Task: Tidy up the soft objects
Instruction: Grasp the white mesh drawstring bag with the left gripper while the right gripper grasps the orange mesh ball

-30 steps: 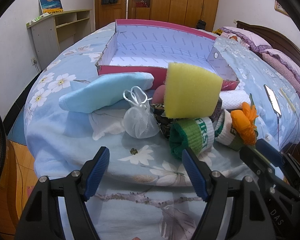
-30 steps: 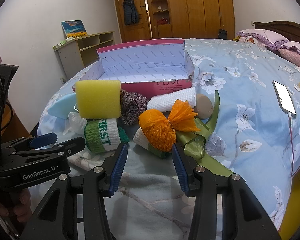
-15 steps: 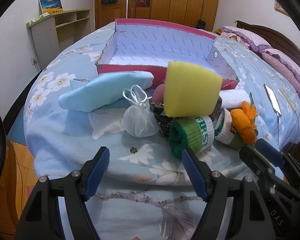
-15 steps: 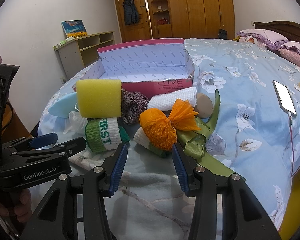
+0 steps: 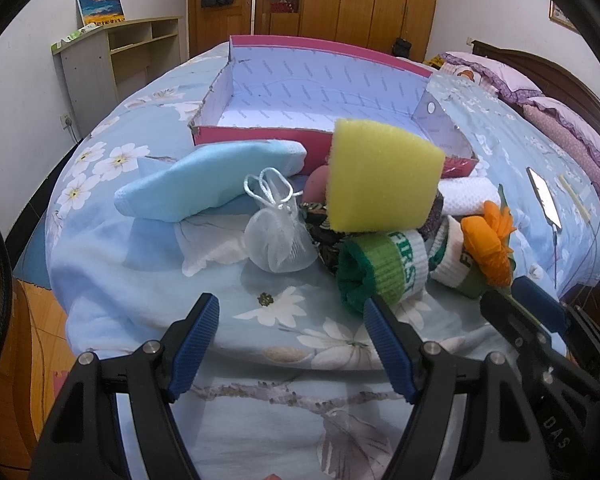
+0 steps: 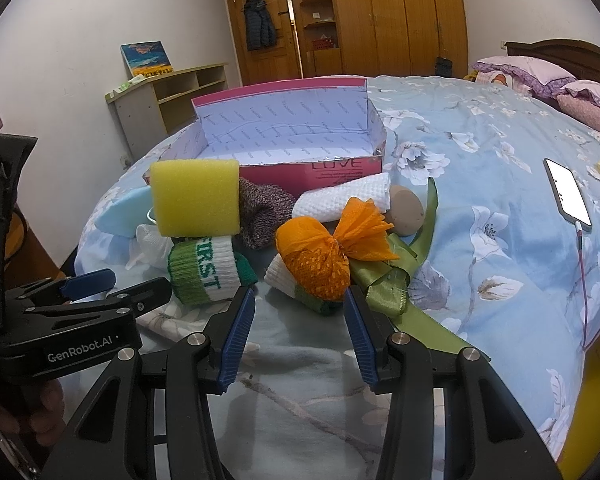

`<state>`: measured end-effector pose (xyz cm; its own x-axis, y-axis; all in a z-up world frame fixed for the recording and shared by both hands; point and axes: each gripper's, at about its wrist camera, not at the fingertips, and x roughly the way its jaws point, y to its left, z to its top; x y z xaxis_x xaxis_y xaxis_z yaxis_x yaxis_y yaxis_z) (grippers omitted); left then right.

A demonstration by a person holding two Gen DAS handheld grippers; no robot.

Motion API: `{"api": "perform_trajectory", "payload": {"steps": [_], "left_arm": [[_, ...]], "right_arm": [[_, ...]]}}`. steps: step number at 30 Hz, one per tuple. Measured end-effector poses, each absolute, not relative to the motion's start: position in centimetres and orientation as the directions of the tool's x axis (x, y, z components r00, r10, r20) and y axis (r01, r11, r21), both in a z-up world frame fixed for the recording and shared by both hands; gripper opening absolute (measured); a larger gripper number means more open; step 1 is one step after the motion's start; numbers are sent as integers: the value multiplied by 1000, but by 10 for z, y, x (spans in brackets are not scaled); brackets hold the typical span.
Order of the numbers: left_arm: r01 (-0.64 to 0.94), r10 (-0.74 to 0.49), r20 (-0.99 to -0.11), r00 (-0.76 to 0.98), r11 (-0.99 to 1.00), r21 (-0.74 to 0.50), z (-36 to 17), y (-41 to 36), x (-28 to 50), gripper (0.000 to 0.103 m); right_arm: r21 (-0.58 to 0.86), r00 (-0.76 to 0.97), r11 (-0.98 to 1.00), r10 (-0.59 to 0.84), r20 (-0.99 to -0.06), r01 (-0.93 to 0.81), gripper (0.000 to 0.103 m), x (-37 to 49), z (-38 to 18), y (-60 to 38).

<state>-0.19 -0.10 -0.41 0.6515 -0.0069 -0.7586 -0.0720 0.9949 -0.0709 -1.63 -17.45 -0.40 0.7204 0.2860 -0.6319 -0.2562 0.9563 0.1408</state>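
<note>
On the flowered bed (image 5: 112, 280), the left tongs (image 5: 290, 322) stand spread wide and hold nothing at lower centre of the left view — a pale blue sock (image 5: 204, 184) lies at centre left, a white mesh pouch (image 5: 278, 240) mid-frame, a yellow sponge (image 5: 380, 180) atop a green-and-white rolled sock (image 5: 384, 272). In the right view the right tongs (image 6: 300, 312) gape empty just below the orange mesh bundle (image 6: 316, 260) — the pink box (image 6: 284, 136) sits upper centre behind the pile.

Bedroom with white walls (image 6: 60, 40). Wooden wardrobe (image 6: 400, 16) spans the far wall, a dark jacket (image 6: 259, 24) hanging on its door. Pale open shelf unit (image 5: 120, 56) stands against the left wall, a painting (image 5: 100, 7) propped on top. Dark wooden headboard (image 6: 560, 54) at right, purple pillows (image 6: 520, 72) before it. Orange wood floor (image 5: 32, 312) beside the bed's near edge.
</note>
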Motion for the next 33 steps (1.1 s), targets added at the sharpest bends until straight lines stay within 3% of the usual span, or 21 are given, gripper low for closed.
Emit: {"api": "perform_trajectory", "payload": {"steps": [29, 33], "left_arm": [[-33, -12, -733, 680, 998, -46, 5, 20, 22, 78], [-34, -25, -750, 661, 997, -63, -3, 21, 34, 62]], "right_arm": [[152, 716, 945, 318, -622, -288, 47, -12, 4, -181], [155, 711, 945, 318, -627, -286, 48, -9, 2, -182]]}}
